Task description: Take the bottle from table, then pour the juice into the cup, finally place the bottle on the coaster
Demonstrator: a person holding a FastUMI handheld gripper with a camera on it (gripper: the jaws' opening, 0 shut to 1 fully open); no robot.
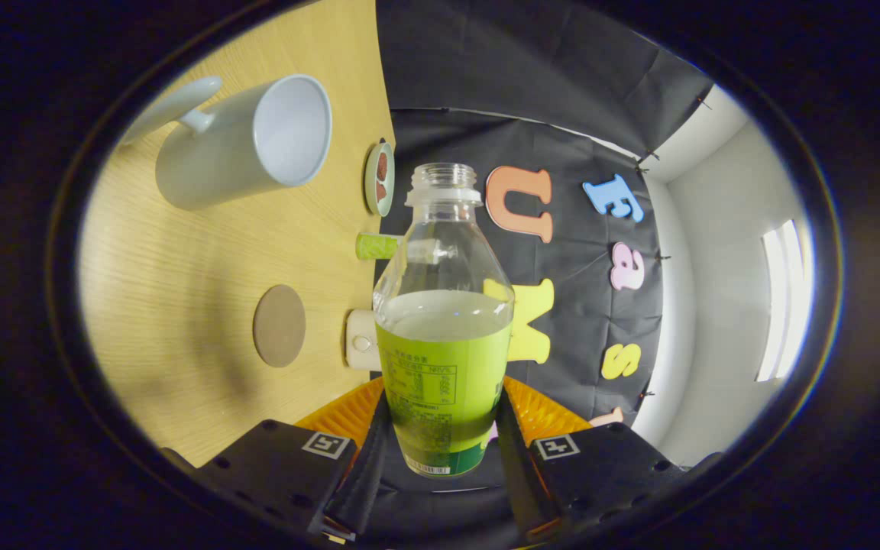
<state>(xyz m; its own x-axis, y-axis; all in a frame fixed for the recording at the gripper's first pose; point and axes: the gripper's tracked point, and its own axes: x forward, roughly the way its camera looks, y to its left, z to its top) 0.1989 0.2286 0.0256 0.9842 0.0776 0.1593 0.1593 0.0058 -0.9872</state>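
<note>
The gripper [440,439] is clamped on the bottle [444,321], both fingers pressing its green-labelled lower body, with the uncapped neck pointing to twelve o'clock and pale juice filling roughly the lower half. Just beyond the fingers, at about ten o'clock from the bottle's base, the round brown coaster [279,325] lies flat on the wooden table [165,290]. Farther off at eleven o'clock sits the white cup [245,145], its open mouth facing the bottle's neck and well apart from it.

One bottle [444,321], one cup [245,145], one coaster [279,325], one small dish [380,179].
</note>
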